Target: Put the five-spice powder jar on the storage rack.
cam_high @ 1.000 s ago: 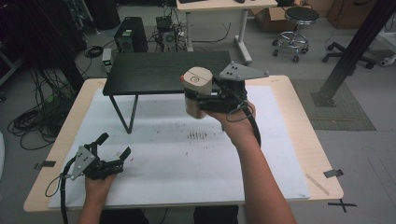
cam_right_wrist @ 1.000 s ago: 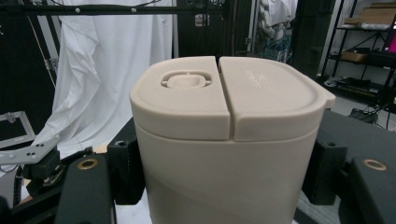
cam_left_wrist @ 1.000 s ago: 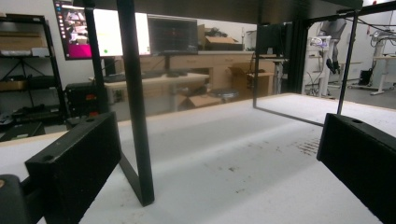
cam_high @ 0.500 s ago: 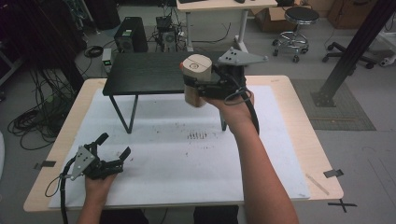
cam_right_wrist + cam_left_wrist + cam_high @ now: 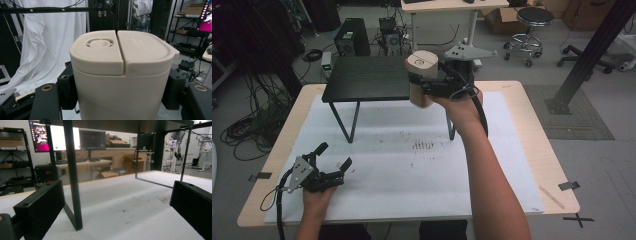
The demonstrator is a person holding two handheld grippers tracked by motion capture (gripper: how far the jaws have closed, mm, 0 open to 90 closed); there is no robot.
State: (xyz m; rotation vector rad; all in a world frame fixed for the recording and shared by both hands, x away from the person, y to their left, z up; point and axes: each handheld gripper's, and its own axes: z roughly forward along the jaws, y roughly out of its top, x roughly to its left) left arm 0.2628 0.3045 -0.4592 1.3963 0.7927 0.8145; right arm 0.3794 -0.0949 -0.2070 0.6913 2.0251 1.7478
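A beige lidded canister (image 5: 422, 79) hangs in the air at the right end of the small black table (image 5: 362, 79), held upright, and my right gripper (image 5: 428, 86) is shut on its sides. In the right gripper view the canister (image 5: 122, 75) stands close up with a two-part lid, a black jaw pressed on each flank. My left gripper (image 5: 334, 157) rests open on the white mat near the front left corner, nothing between its jaws. In the left gripper view both black jaws stand wide apart and a leg of the black table (image 5: 72, 175) rises just ahead.
A white mat (image 5: 412, 160) with dark smudges covers the wooden tabletop (image 5: 542, 150). The black table's thin legs (image 5: 354, 122) stand on the mat's far half. Computers, cables and a stool (image 5: 532, 20) lie beyond the far edge.
My right gripper has lifted the canister up and away, from above the mat to level with the black table's right end. The left gripper has stayed put.
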